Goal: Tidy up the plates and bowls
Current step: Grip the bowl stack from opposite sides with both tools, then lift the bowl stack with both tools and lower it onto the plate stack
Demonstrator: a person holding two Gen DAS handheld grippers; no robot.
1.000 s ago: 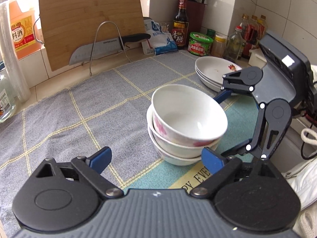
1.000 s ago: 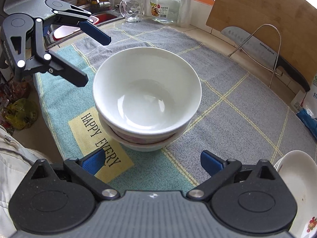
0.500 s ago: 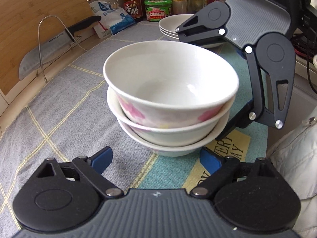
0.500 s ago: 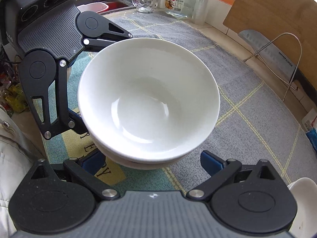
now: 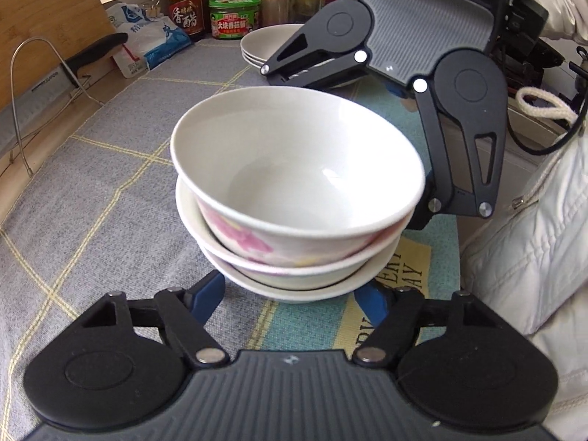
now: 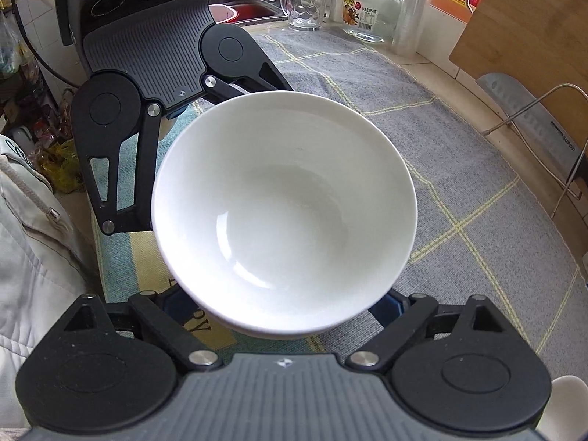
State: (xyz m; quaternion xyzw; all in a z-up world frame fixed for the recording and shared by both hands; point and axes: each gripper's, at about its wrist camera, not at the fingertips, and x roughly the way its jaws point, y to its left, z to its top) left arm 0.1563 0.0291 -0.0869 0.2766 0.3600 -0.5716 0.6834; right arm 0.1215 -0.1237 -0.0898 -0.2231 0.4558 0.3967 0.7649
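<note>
Tongs on both sides have closed in around the bowl stack: left tongs and right tongs narrowing, apparently not yet pinching; a two-handed lift looks next.

Item count, counter surface

We count three nested bowls, three stacked plates, two grippers (left gripper, right gripper), one knife, one wire rack, one cutting board, one glass mug and one glass jar.
</note>
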